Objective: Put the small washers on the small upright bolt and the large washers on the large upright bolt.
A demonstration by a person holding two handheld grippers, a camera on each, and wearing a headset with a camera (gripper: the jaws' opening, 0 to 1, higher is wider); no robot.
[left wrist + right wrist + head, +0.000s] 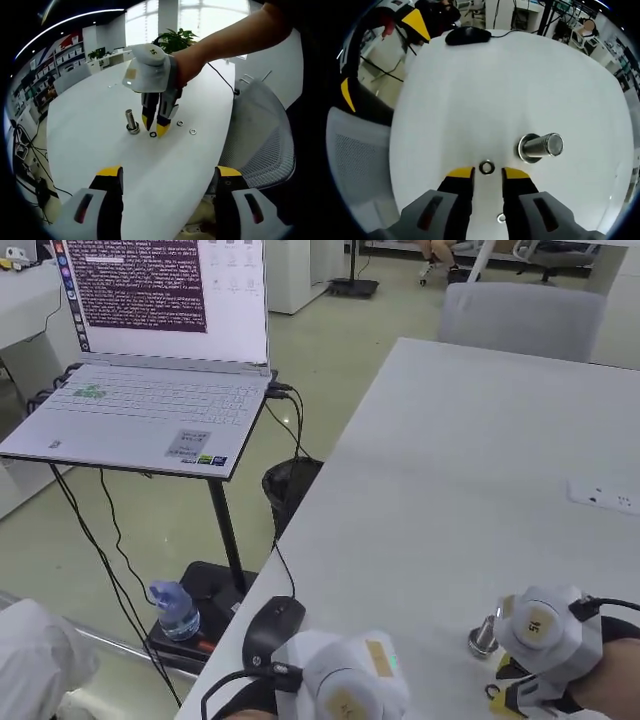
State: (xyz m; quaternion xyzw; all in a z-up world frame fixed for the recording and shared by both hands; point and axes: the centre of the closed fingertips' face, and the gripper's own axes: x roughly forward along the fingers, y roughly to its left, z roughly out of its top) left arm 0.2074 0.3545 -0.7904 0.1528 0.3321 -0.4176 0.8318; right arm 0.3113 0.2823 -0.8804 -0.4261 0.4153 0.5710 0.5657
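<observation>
An upright steel bolt (540, 146) stands on the white table (485, 90); it also appears in the left gripper view (132, 121) and the head view (485, 632). A small washer (486, 167) lies flat just ahead of my right gripper (488, 173), whose jaws are a narrow gap apart on either side of it. Seen from the left gripper view, the right gripper (154, 126) points down at that washer (153, 134). Two more washers (180, 123) (192, 131) lie beside it. My left gripper (169, 172) is held back, open wide and holding nothing.
A black mouse (272, 625) with its cable lies at the table's near left edge. A laptop (150, 405) on a stand is off the table to the left. A wall socket plate (603, 496) sits on the table at right. A mesh chair (260, 135) stands behind.
</observation>
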